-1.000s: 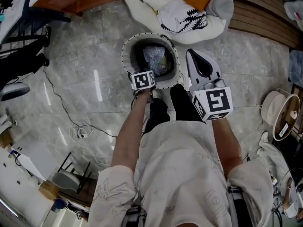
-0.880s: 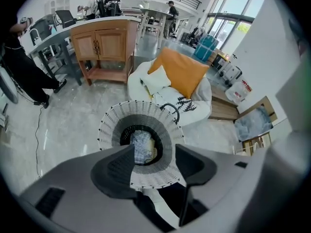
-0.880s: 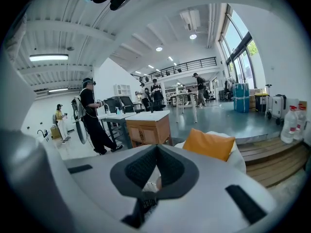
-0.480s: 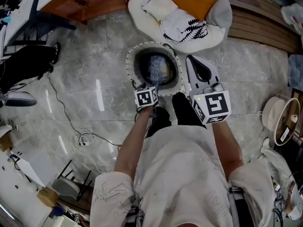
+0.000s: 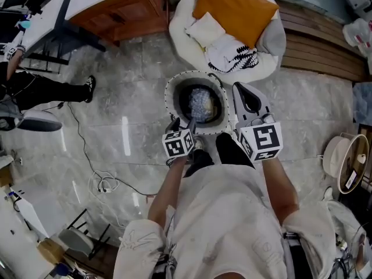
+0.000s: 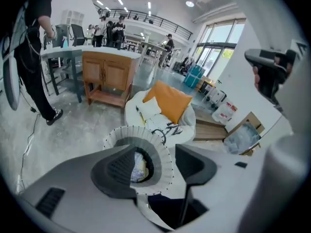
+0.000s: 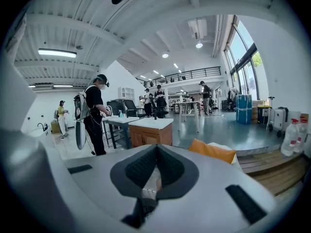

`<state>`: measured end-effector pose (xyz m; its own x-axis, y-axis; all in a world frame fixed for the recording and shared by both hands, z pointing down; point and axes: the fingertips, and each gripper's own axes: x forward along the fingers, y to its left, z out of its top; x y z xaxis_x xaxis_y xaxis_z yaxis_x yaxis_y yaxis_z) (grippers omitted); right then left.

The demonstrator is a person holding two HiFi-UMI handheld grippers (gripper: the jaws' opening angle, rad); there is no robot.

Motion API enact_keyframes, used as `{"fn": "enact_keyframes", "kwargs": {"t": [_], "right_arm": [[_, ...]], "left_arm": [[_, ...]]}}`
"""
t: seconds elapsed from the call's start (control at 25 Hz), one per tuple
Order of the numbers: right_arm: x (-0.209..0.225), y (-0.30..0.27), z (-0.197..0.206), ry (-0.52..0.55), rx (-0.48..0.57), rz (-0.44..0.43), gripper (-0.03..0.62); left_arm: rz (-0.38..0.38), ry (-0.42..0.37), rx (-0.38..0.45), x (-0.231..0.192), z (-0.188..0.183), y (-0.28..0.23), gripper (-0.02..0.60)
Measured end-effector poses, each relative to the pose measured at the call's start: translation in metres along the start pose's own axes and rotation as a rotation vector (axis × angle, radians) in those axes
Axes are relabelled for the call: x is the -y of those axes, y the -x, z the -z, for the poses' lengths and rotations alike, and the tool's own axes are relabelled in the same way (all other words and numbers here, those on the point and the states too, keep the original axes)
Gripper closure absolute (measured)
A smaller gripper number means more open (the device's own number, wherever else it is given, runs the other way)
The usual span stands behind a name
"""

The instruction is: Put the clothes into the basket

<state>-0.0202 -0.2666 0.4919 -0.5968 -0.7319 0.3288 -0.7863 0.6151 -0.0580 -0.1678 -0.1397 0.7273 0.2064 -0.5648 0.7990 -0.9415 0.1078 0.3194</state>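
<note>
A crumpled, pale patterned bundle of clothes lay bunched at the bottom of the round, white ribbed basket with a dark lining, showing no clear long axis. The left gripper hung by the near rim, jaws spread and empty. The right gripper, beside the basket, had its jaws pressed together. Glossy grey marble floor surrounded them.

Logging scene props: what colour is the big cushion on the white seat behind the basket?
Orange; the cushion shows best in the head view.
</note>
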Motion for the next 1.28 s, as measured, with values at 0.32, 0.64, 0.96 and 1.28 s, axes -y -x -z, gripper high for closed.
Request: {"fn": "enact_keyframes", "kwargs": {"t": [0.32,0.64,0.96,1.28], "right_arm": [[-0.016,0.010,-0.018,0.017,0.029,0.004,0.606],[-0.015,0.023,-0.050,0.029,0.096,0.034,0.606],[0.001,0.045,-0.112,0.022,0.246,0.079,0.606],[0.022,0.073,-0.167,0.036,0.369,0.143,0.606]], "left_arm": [[0.047,-0.179,0.255,0.036,-0.082,0.077,0.322],[0.031,-0.279,0.487,0.064,-0.147,0.145,0.327],[0.012,-0.369,0.744,0.095,-0.221,0.217,0.335],[-0.013,-0.417,0.919,0.121,-0.274,0.277,0.347]]}}
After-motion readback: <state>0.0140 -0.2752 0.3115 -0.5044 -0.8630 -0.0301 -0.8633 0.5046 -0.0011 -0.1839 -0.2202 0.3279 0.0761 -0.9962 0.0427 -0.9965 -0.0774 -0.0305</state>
